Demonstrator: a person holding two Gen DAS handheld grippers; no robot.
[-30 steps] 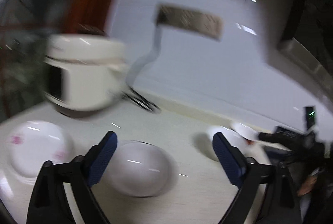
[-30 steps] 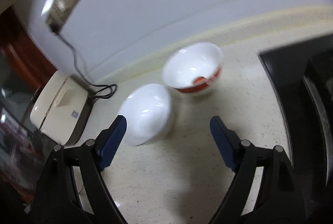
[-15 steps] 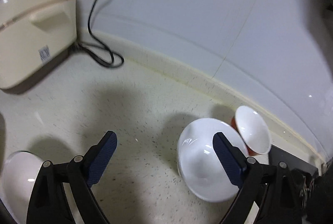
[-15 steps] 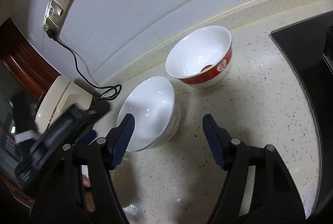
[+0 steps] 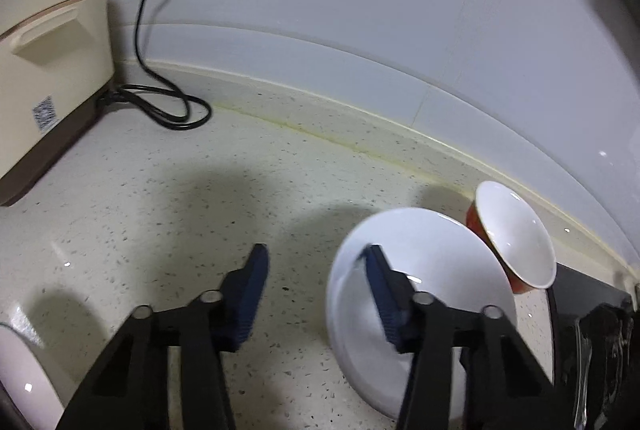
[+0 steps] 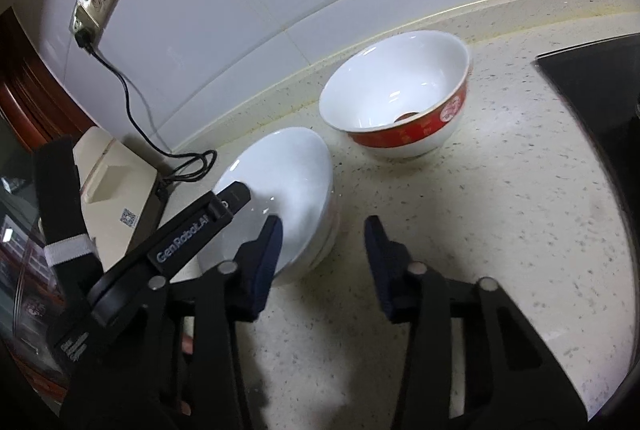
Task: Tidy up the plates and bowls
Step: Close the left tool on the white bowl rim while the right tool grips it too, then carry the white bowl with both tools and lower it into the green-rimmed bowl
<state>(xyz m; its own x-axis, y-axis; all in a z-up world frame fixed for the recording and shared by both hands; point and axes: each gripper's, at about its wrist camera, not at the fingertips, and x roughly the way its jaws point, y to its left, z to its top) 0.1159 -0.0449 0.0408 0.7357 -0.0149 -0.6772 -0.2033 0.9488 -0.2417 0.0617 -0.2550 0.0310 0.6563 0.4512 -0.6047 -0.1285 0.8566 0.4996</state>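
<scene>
White bowl (image 5: 432, 270) apparently between closing left gripper (image 5: 316, 294)

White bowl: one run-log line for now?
white bowl rim straddled | left hand-held gripper closing | right hand-held gripper closing, straddling rim | red-banded bowl untouched

My left wrist camera sits just behind my left gripper (image 5: 316, 262) and looks forward and down along its two fingers at a speckled counter (image 5: 160, 190), close above it. The wall fills the top from 10 to 2 o'clock. A cream appliance (image 5: 44, 62) stands at 9 o'clock, and a white bowl (image 5: 440, 258) sits near, at 4 o'clock.

My right wrist camera looks the same way from behind my right gripper (image 6: 324, 234), also close and angled down. Both views share the white bowl (image 6: 288, 174), the red-banded bowl (image 6: 404, 98) (image 5: 516, 234), the appliance (image 6: 116, 186), its black cable (image 6: 136, 102) (image 5: 160, 30) and the wall. My left gripper (image 6: 236, 196) enters the right view at 8 o'clock.
</scene>
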